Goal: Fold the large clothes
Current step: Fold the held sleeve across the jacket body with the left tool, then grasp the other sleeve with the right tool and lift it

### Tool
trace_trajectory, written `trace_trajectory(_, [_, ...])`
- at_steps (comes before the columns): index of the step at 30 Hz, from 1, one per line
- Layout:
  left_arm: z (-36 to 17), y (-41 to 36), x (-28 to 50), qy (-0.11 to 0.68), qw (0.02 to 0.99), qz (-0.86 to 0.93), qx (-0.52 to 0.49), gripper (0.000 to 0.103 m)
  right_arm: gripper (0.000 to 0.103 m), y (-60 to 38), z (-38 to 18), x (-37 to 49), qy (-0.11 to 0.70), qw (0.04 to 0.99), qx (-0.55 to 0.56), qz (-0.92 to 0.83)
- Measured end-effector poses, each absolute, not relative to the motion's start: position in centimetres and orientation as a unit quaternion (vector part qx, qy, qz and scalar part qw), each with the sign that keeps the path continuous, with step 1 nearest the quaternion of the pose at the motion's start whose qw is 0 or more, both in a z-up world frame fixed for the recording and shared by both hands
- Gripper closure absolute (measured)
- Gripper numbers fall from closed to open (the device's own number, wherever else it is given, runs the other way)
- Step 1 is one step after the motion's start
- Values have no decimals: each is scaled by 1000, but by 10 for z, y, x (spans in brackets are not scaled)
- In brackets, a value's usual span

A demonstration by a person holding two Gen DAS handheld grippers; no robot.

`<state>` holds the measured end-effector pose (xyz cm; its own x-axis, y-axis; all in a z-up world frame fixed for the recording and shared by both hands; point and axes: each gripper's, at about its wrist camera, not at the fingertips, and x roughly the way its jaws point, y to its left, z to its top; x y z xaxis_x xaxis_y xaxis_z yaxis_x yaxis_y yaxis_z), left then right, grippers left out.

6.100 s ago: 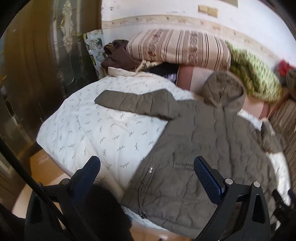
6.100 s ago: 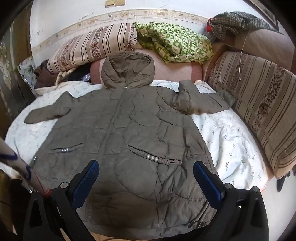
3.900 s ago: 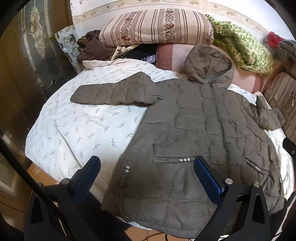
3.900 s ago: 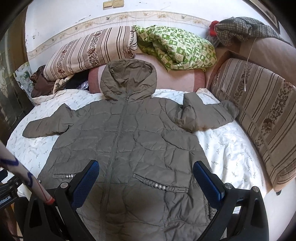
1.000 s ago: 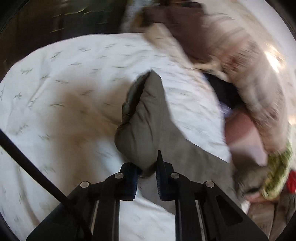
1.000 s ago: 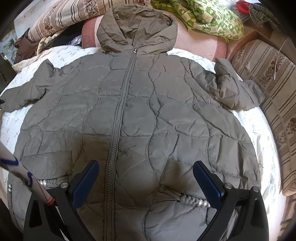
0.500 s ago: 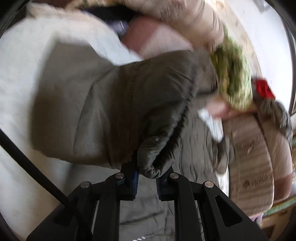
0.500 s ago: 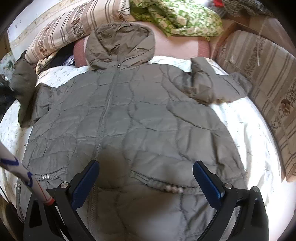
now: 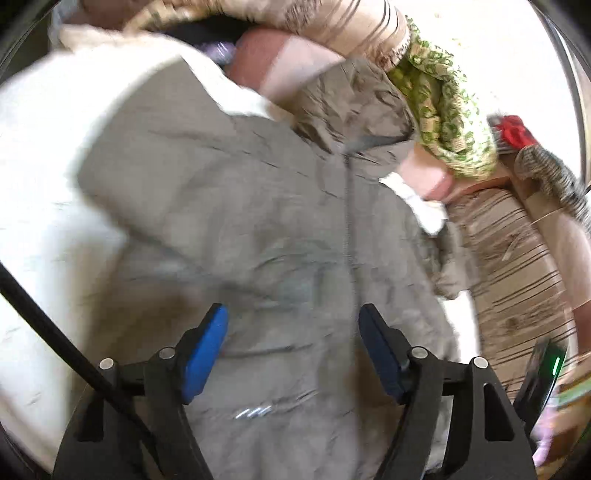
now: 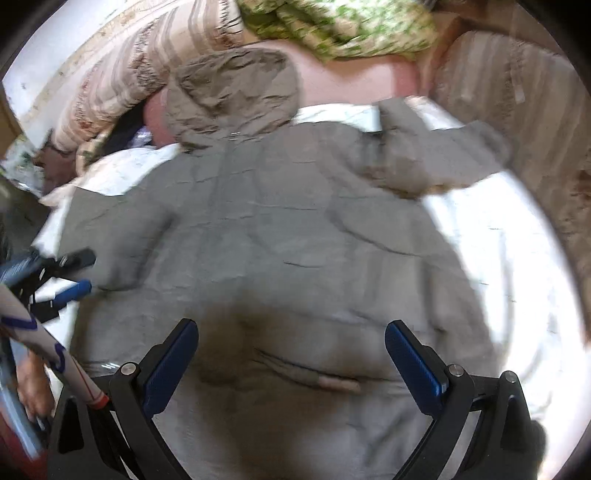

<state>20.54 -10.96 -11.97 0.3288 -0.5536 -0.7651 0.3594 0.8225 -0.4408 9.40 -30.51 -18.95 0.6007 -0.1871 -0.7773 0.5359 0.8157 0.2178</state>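
An olive quilted hooded jacket (image 9: 280, 229) lies front up on the white bed sheet (image 9: 48, 206); it also shows in the right wrist view (image 10: 295, 236). Its left sleeve (image 10: 122, 240) is folded in over the jacket's left side. The other sleeve (image 10: 436, 158) lies out to the right. My left gripper (image 9: 291, 332) is open and empty above the jacket's middle, and it shows at the left edge of the right wrist view (image 10: 77, 273). My right gripper (image 10: 291, 343) is open and empty above the lower front, near a pocket (image 10: 314, 376).
Striped pillows (image 10: 147, 59) and a green patterned blanket (image 10: 332, 26) lie behind the hood (image 10: 232, 88). A striped sofa back (image 9: 517, 266) borders the bed on the right. A dark cable (image 9: 55, 332) crosses the left wrist view.
My left gripper has opened and let go of the left sleeve, which now lies folded over the jacket. The left gripper has drawn back. The right gripper has moved a little closer.
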Motion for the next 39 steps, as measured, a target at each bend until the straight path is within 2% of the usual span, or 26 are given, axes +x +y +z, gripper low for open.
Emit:
trace_trajectory(7, [-116,-65,167,470,864,-182,2,30,0,-298,-214,195,402,869,260,-126])
trace_trajectory(12, [-111,-47,163,457,874,-167,15,30,1,-276,-236,270,431,855,280,-75])
trace_trajectory(14, [-109,-45,164,455,875,-166,11,30,10,-262,-239,288,441,855,264,-74])
trace_trajectory(15, [-107,-44,164,455,875,-166,9,30,29,-258,-238,292,443,856,256,-72])
trace_trajectory(16, [-108,-47,165,455,875,-166,10,30,63,-252,-235,298,452,854,252,-50])
trace_trajectory(19, [-105,-51,162,451,877,-164,13,30,85,-259,-213,295,448,858,249,-32])
trace_trajectory(27, [-102,-69,151,446,876,-183,27,30,87,-354,-161,247,405,874,185,-195])
trace_trajectory(36, [-111,-91,150,461,867,-182,51,30,89,-431,-206,231,449,826,178,-290])
trace_trajectory(39, [-109,-94,148,463,866,-179,55,30,84,-437,-230,239,460,816,183,-299])
